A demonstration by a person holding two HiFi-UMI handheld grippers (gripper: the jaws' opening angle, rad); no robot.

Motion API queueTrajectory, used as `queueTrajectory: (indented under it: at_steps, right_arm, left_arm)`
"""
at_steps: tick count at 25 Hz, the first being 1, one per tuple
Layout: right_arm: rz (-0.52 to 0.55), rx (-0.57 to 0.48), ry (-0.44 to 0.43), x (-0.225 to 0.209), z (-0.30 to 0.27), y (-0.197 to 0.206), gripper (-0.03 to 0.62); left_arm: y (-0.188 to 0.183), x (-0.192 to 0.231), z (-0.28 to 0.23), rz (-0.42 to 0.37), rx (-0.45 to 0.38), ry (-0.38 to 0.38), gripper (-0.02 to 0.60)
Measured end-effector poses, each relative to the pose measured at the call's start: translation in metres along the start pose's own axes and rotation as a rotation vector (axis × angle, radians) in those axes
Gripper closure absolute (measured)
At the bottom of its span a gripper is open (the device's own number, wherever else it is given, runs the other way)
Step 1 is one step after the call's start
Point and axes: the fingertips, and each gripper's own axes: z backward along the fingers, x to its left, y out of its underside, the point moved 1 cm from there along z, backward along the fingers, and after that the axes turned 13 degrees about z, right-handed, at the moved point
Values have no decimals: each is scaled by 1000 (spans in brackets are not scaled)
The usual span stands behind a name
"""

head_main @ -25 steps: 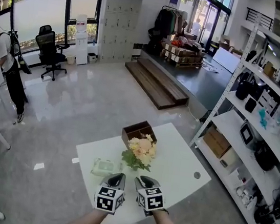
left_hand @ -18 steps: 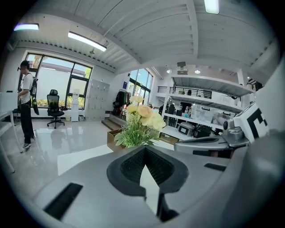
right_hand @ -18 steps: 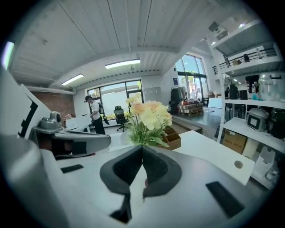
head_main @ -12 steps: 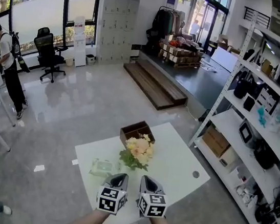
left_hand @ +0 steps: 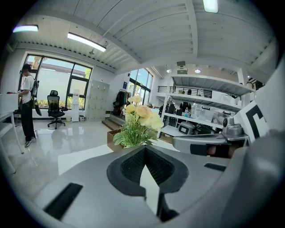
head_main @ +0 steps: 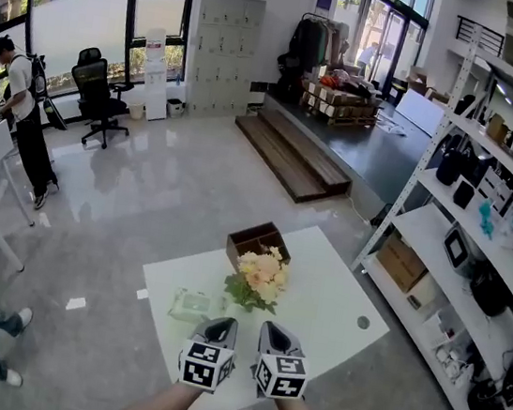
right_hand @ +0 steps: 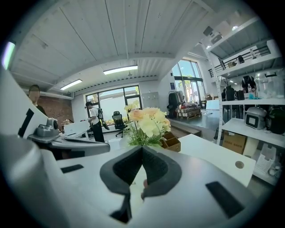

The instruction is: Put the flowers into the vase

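Matt white table on a glossy floor

The table (head_main: 337, 305) top is smooth, matt white; the floor (head_main: 164, 186), out toward eleven o'clock, is polished and mirror-glossy. The flowers (head_main: 261, 271) have soft, cloth-like petals, and the box (head_main: 256, 239) at twelve o'clock of them looks like dark brown wood. At eight o'clock of the flowers lies a pale green packet (head_main: 193, 306) with a faintly shiny plastic skin. The left gripper (left_hand: 143, 149) and right gripper (right_hand: 142, 149) wear smooth, matt grey plastic shells — their pads (left_hand: 131, 167) are black, ribbed and foam-like.
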Motion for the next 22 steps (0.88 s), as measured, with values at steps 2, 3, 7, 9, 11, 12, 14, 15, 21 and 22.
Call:
queueTrajectory:
  at_steps: [2,3,7,9,11,12,14,15,21,22]
  right_arm:
    - [0,-1,-3,1,0,0,591]
    - [-1,-1,-4,1,0,1,591]
    - [2,7,0,1,0,3,591]
    - [2,9,0,1,0,4,591]
    - [-2,7,-3,1,0,5,591]
    - [-3,8,-4,1,-1,5,591]
    - [-4,10,-4,2,0,5,591]
    - [-5,11,-4,2,0,5,591]
    - [-10,10,-6,4,2,4,591]
    - [-10,9,-5,4,2,4,591]
  left_arm:
    - [2,1,1,4,3,-3,578]
    - [2,1,1,7,3,-3,578]
    - [2,0,0,9,1,0,578]
    - [2,0,0,9,-1,-1,578]
    - [2,0,0,8,-1,-3,578]
    - [2,1,0,8,-1,-4,578]
    - [2,1,1,8,0,-6,578]
    - [2,0,2,8,1,-6,578]
    - [3,-1,3,4,3,-2,578]
    - [3,-1,2,4,2,0,578]
